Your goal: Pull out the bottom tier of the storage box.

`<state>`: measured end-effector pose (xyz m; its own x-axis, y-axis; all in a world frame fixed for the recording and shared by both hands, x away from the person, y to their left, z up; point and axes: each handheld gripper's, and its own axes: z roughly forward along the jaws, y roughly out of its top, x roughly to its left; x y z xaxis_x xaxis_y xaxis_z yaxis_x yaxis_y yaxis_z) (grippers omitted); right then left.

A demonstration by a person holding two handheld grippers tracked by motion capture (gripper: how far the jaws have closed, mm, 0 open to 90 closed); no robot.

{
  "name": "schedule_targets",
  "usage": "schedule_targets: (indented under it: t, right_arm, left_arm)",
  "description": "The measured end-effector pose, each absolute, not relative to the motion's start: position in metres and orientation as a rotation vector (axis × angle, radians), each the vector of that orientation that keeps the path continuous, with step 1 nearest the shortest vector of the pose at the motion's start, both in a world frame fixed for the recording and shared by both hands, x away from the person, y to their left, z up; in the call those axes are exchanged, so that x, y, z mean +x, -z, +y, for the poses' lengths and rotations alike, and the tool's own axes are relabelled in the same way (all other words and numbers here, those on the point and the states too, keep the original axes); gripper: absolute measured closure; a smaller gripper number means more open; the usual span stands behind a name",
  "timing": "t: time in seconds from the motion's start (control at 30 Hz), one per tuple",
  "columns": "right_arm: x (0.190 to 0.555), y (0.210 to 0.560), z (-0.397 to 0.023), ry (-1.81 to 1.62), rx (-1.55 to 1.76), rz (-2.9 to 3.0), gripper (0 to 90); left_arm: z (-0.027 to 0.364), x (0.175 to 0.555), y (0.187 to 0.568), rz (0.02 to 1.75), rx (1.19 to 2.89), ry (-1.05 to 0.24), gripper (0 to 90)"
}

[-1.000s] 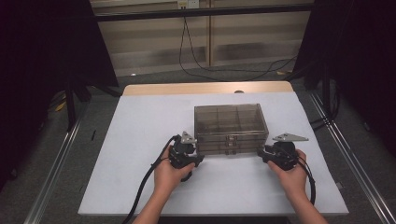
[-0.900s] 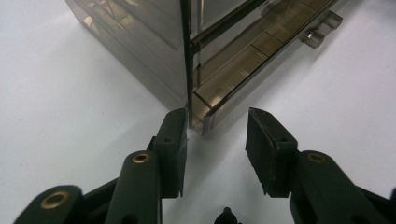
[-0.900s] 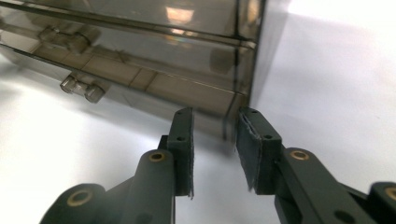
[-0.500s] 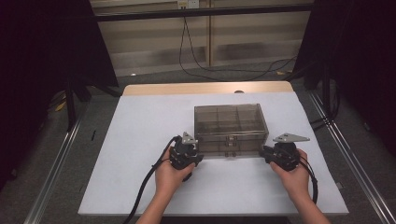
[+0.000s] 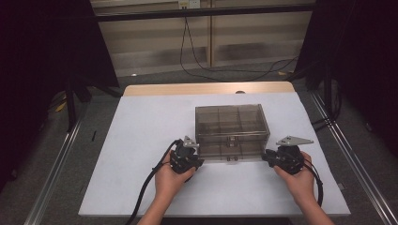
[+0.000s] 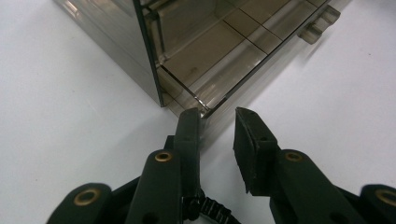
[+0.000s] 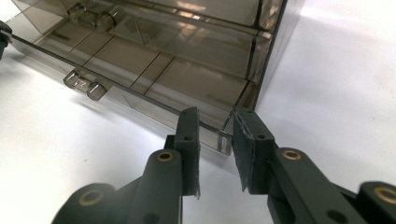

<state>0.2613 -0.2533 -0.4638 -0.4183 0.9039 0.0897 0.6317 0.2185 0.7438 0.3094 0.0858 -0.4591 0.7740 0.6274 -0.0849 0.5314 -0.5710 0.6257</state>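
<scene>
Smoked-plastic organizer box [image 5: 232,132] is seen standing on the white counter [image 5: 141,140], slightly right of the middle and nearer the near edge than the far one, its inner dividers visible through the clear lid. At its near left corner the left gripper [image 5: 193,157] is held by the left hand [image 5: 170,180]; in the left gripper view the box corner [image 6: 187,74] is met by the tip of one jaw, while the other jaw stands apart over bare counter, so the left gripper [image 6: 217,128] is narrowed but not pressed together, its jaws having just been closing. At the near right corner the right gripper [image 5: 268,157] is held by the right hand [image 5: 298,180]. In the right gripper view the right gripper [image 7: 215,128] is seen pinching the box's lower front corner [image 7: 154,60], the thin transparent edge lying between its jaws.
</scene>
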Motion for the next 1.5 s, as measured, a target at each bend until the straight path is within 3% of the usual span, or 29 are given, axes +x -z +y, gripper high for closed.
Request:
schedule_targets:
  t: [1.5]
  right_arm:
    - [0.249,0.465,-0.257,-1.068,1.416,2.185,70.6]
  left_arm:
    - [0.091,0.296,0.461,0.855,2.299,-0.125,74.3]
